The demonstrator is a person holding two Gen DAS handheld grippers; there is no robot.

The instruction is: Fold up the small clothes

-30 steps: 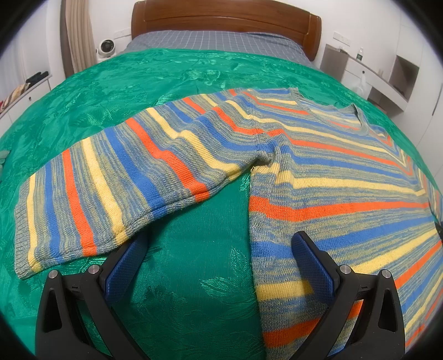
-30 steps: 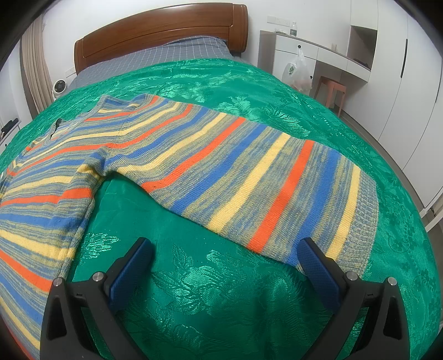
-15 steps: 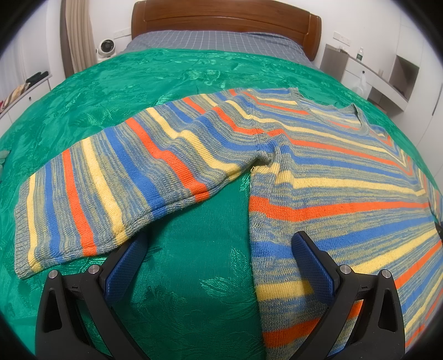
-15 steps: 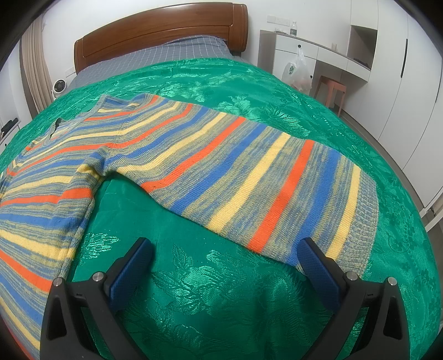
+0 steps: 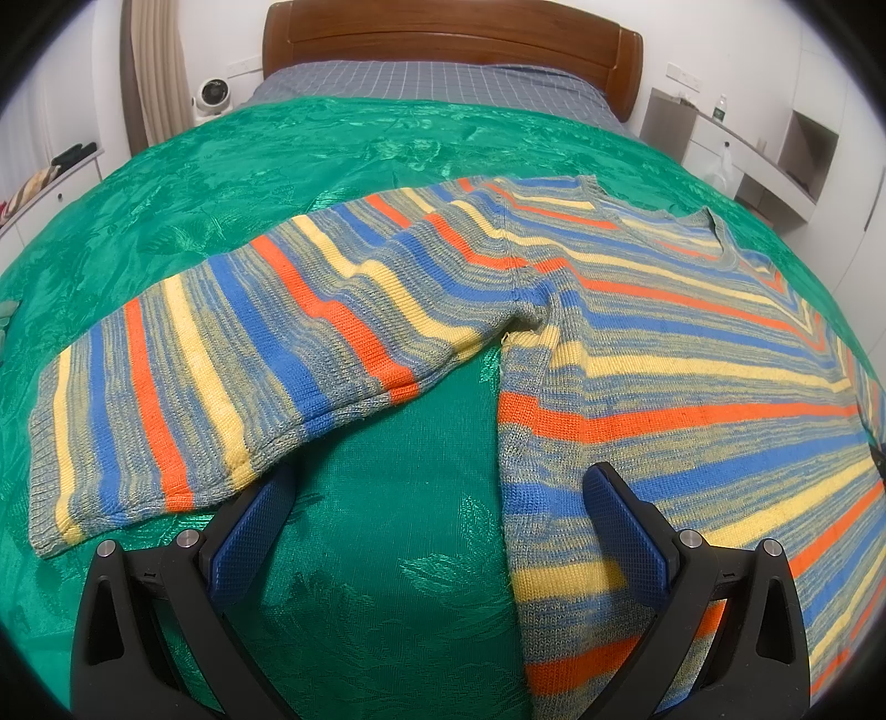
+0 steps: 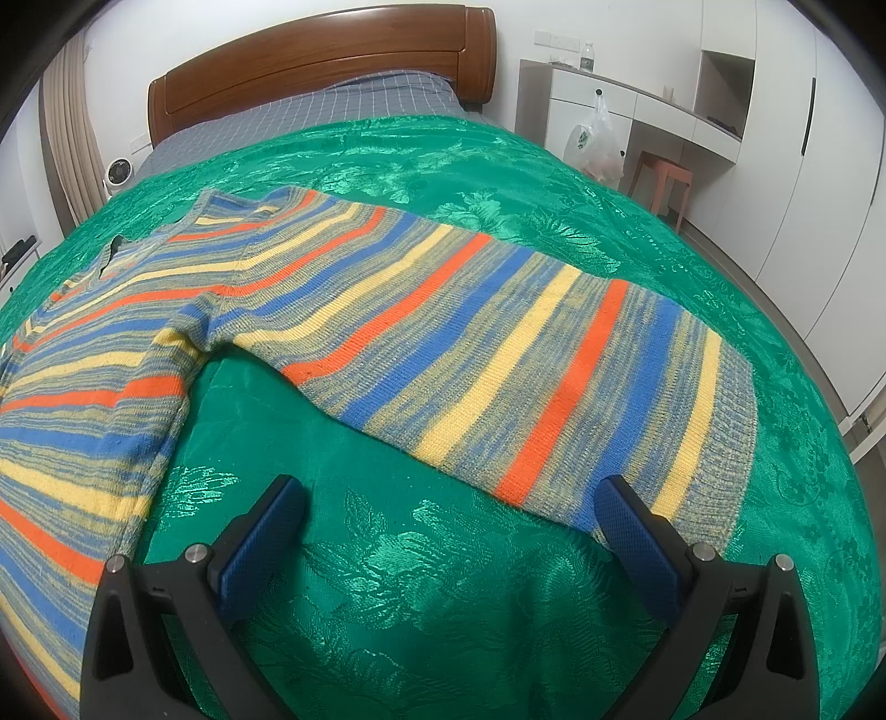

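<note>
A striped knit sweater (image 5: 637, 332) in orange, blue, yellow and grey lies flat on the green bedspread (image 5: 387, 554). In the left wrist view its left sleeve (image 5: 221, 365) stretches to the left and the body fills the right side. My left gripper (image 5: 437, 487) is open and empty, low over the gap between sleeve and body. In the right wrist view the sweater's other sleeve (image 6: 526, 360) stretches to the right, its cuff near the bed's edge. My right gripper (image 6: 448, 498) is open and empty just in front of that sleeve.
A wooden headboard (image 5: 443, 39) and grey checked sheet (image 5: 421, 83) lie at the far end. A white desk (image 6: 637, 105), a plastic bag (image 6: 595, 144) and an orange stool (image 6: 667, 183) stand right of the bed. A small fan (image 5: 210, 94) stands at the left.
</note>
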